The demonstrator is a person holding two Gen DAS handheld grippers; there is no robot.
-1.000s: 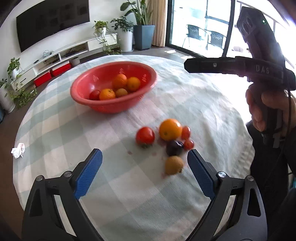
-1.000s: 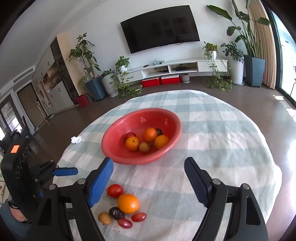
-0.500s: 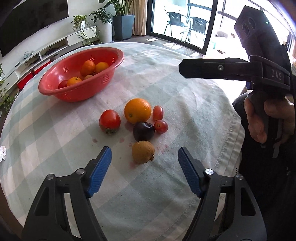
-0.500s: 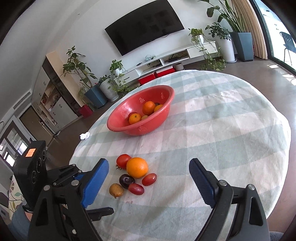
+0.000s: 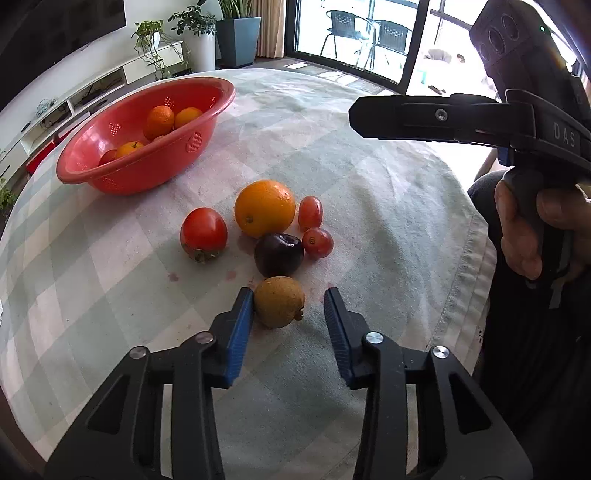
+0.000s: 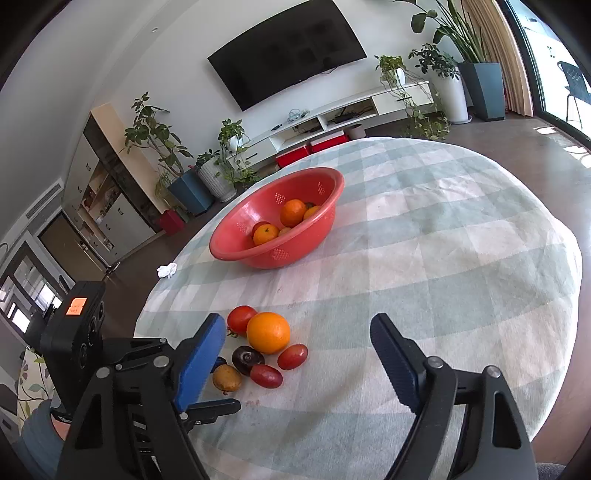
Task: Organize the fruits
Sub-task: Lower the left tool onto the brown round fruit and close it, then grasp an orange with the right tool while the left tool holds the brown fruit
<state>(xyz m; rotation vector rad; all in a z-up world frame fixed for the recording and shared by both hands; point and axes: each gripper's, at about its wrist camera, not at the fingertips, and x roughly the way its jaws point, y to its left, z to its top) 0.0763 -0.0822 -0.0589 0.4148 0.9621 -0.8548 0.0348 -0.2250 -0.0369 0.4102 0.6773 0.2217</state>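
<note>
A round table (image 6: 461, 236) draped in a pale green-and-white checked cloth fills both views, standing in a living room with a brown floor, a wall-mounted television (image 6: 288, 51), a low white media shelf (image 6: 354, 107) and several potted plants (image 6: 454, 55). On the cloth sits a red perforated bowl (image 5: 122, 173) holding a few oranges and smaller fruits, and nearer the table's edge lies a loose cluster: a large orange (image 5: 265, 208), a red tomato-like fruit (image 5: 203, 233), a dark plum (image 5: 279, 254), two small red fruits (image 5: 310, 212) and a brownish-yellow fruit (image 5: 279, 302). The left gripper (image 5: 289, 300) is down at the cloth with its blue-padded fingers (image 5: 240, 325) straddling the brownish-yellow fruit; the left pad looks to be touching it while a gap shows on the right side, so the jaws stand apart and not yet clamped. The right gripper (image 6: 295, 341) hovers above the table with its jaws spread wide and nothing between them. Only the left wrist view shows the glass doors (image 5: 354, 33) with chairs outside, and the person's hand (image 5: 532, 225) wrapped around the right tool's handle. Only the right wrist view shows the tall cabinet (image 6: 110, 184), the crumpled white tissue (image 6: 167, 270) at the table's far rim, and the left tool seen from the side beside the fruit cluster.
</note>
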